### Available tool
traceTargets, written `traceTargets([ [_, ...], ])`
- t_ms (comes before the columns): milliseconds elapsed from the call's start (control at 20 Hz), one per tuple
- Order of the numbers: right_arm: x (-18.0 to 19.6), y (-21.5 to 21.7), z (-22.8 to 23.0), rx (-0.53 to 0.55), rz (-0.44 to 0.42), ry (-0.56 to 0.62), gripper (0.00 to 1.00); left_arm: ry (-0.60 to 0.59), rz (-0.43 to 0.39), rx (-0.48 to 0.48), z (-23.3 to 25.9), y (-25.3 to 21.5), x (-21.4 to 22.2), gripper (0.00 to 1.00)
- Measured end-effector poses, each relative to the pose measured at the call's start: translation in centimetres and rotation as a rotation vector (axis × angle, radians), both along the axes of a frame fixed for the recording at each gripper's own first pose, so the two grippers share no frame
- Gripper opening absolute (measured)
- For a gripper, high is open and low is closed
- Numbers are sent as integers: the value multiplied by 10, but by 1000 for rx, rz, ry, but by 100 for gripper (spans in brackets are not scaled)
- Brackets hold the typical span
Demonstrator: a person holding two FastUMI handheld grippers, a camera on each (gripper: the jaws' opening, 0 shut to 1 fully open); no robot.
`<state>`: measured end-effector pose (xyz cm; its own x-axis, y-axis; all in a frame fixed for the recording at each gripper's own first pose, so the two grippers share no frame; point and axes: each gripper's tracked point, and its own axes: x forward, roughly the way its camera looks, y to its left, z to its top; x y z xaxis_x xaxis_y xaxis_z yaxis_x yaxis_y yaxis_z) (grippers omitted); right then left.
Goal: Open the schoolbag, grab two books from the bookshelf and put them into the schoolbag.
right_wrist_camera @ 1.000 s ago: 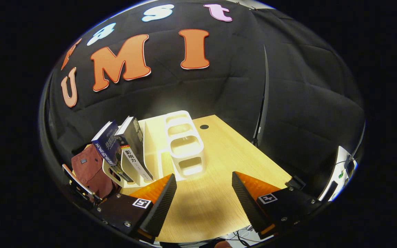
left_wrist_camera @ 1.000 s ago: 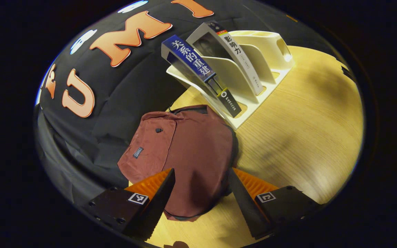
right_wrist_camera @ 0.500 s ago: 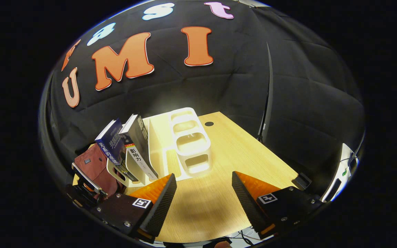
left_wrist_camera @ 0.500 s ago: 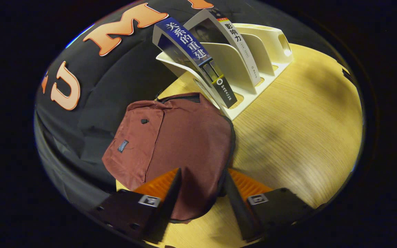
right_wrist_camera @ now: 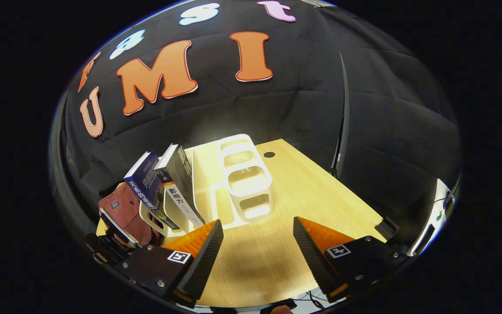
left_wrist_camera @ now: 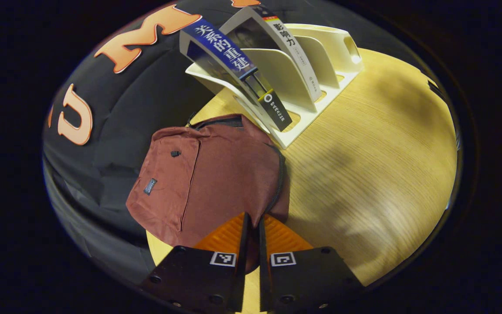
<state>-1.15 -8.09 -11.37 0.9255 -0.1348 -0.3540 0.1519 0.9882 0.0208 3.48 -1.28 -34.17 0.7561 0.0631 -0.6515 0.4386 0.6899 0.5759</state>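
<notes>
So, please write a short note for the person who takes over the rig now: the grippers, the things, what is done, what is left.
Left gripper: closed on the near edge of the schoolbag, by the zipper.
Right gripper: open, empty, above the table.
Schoolbag lies flat, not visibly open.
Blue book and white book lean in the bookshelf.
Done: bag gripped.
Left: open the bag, put both books in.
</notes>
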Motion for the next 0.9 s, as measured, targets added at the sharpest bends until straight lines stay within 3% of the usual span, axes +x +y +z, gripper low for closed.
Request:
traceTargets([
  [50,0,0,1,4,5,-1,97,5,6,15,-1,2,0,7],
  [150,1,0,4,17,19,-1,97,22,-2,34,1,2,-1,1],
  [400,4,11,15,37,100,-15,96,73,13,-14,11,5,0,0],
  [650,15,33,13,-27,154,12,97,154,-28,-149,32,8,-2,1],
  [900,10,73,14,-3,102,1,97,226,-119,-284,73,30,1,1],
])
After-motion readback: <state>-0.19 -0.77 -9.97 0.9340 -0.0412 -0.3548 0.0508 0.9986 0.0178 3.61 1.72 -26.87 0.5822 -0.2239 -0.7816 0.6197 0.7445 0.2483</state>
